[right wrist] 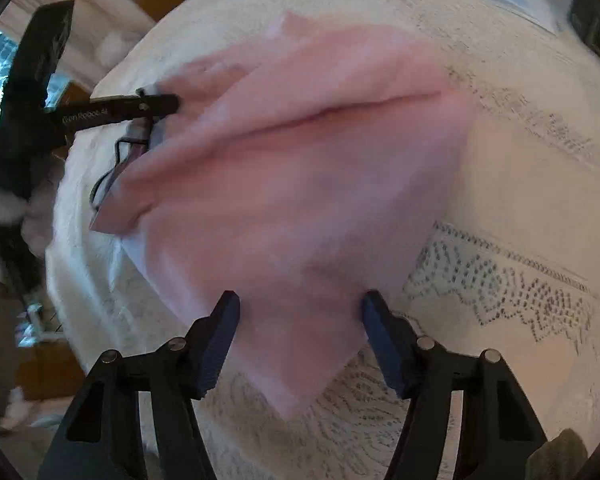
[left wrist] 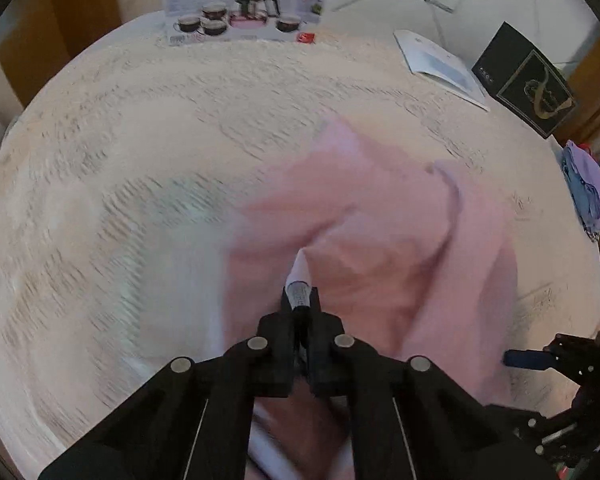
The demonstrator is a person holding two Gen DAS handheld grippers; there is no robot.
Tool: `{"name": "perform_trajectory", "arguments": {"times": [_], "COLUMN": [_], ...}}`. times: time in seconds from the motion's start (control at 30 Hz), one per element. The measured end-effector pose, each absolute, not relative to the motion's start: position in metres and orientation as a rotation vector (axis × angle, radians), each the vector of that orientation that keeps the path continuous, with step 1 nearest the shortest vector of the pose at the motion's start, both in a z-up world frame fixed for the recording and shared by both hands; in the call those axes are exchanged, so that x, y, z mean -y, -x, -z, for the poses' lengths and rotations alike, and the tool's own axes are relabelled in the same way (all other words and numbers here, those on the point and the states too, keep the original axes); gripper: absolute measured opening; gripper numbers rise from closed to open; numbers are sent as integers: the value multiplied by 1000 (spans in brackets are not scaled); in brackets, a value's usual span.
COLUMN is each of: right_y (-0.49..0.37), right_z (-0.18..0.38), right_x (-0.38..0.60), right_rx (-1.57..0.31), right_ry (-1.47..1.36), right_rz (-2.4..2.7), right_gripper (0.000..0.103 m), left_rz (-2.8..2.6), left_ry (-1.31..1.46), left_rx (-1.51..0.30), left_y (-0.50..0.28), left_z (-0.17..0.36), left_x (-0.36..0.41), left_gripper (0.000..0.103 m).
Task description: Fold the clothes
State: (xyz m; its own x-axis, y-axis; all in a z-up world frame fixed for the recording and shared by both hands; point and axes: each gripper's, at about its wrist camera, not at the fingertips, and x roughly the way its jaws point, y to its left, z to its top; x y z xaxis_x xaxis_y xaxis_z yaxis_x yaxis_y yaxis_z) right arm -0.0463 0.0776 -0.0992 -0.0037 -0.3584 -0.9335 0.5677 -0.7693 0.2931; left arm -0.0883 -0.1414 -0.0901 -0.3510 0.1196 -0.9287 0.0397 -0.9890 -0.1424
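On the round lace-covered tabletop (right wrist: 520, 184) lies the soft pink garment (right wrist: 320, 168); my left claw (left wrist: 300, 300) pinches its edge to carry a fold, while my right claw (right wrist: 300, 320) hangs spread over a corner.

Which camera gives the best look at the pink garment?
The right wrist view: the crumpled pink cloth garment shows nearly whole there. The left wrist view shows it blurred, partly hidden behind the left gripper pinching it.

Pink garment (right wrist: 300, 168), white lace tablecloth (right wrist: 520, 280)
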Motion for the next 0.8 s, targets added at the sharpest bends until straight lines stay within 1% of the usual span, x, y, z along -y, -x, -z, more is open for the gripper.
{"name": "perform_trajectory", "arguments": {"times": [0.03, 0.07, 0.1, 0.13, 0.17, 0.2, 0.23, 0.33, 0.4, 0.5, 0.6, 0.67, 0.7, 0.73, 0.8], "right_y": [46, 46, 46, 46, 47, 47, 46, 40, 33, 27, 25, 21, 20, 19, 17], "right_z": [99, 99, 99, 99, 99, 98, 97, 91, 87, 86, 88, 95, 97, 99, 102], "right_x": [-77, -78, -80, -81, -84, -86, -88, -97, -99, -98, -95, -95, -95, -96, -96], "right_rx": [-210, -179, -156, -141, -122, -112, -100, -76, -67, -82, -74, -107, -115, -122, -141], "right_ry": [-1648, -1670, -1681, -1688, -1709, -1723, -1736, -1732, -1714, -1676, -1668, -1682, -1687, -1691, -1695], "right_rz": [1863, 1888, 1899, 1903, 1904, 1902, 1900, 1907, 1899, 1888, 1871, 1880, 1879, 1877, 1882], "right_gripper": [63, 63, 63, 64, 64, 63, 63, 63, 63, 63, 63, 63, 63, 64, 64], "left_rz": [-2555, -2589, -2634, -2661, -2669, -2654, -2639, -2582, -2509, -2462, -2413, -2401, -2396, -2400, -2414], "left_ry": [1765, 1781, 1808, 1824, 1824, 1810, 1791, 1730, 1719, 1758, 1815, 1840, 1851, 1850, 1841], "left_rx": [204, 191, 179, 189, 229, 272, 278, 285, 298, 248, 237, 185, 158, 137, 100], "left_y": [93, 98, 101, 101, 100, 96, 90, 76, 65, 53, 46, 44, 43, 43, 42], "left_z": [88, 87, 85, 82, 79, 75, 70, 59, 59, 73, 89, 100, 105, 106, 105], "left_x": [153, 165, 180, 192, 203, 210, 210, 200, 185, 163, 151, 143, 139, 139, 139], "left_gripper": [8, 8, 12, 16, 18, 26, 32, 36, 37, 37, 37, 36, 22, 6, 5]}}
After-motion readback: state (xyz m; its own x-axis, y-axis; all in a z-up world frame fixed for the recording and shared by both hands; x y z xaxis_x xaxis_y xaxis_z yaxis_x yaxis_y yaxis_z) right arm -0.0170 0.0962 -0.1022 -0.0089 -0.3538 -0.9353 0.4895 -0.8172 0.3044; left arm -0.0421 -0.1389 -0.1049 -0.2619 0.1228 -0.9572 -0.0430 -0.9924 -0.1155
